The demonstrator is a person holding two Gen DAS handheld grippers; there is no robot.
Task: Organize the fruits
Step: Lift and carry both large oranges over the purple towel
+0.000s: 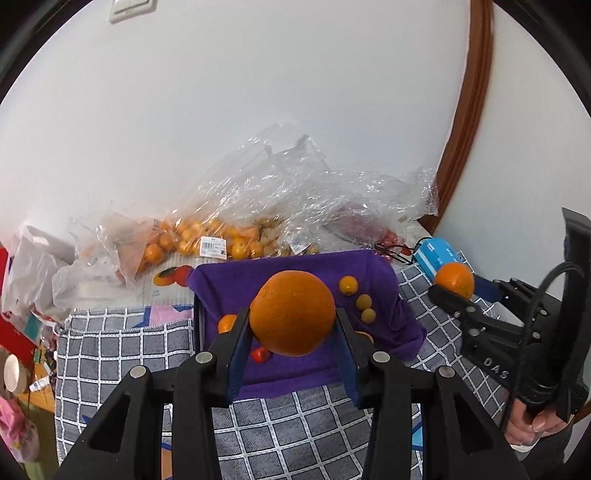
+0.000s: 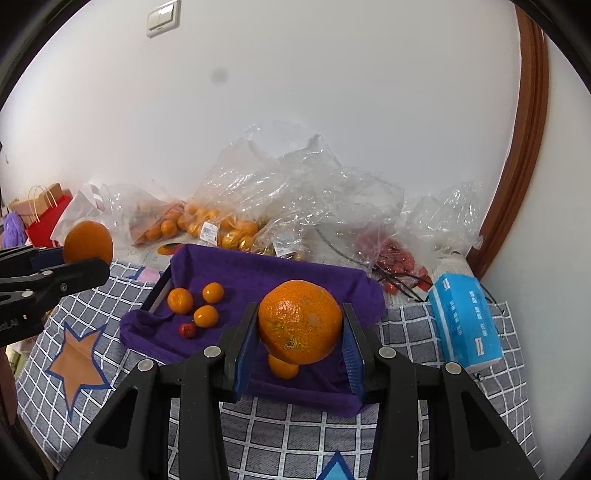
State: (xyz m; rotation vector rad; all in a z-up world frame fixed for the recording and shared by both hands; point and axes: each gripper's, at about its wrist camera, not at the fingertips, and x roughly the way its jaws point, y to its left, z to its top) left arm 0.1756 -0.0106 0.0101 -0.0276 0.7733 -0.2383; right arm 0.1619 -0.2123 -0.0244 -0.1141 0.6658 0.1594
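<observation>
I have one large orange [image 1: 291, 312] pinched in my left tool [image 1: 291, 325] and another [image 2: 300, 320] in my right tool [image 2: 300, 332], both above the purple-lined tray [image 2: 325, 280]. A few small fruits [image 2: 180, 300] lie inside; bagged fruit [image 2: 221, 225] behind remains unsorted.

Both wrist views look forward along their tongs, close above the shared purple-lined tray [image 1: 384, 280] [image 2: 236, 266].

A home room — checked bedspread [image 2: 288, 424], wall switch [image 2: 163, 18], shopping bags [image 2: 48, 218].
</observation>
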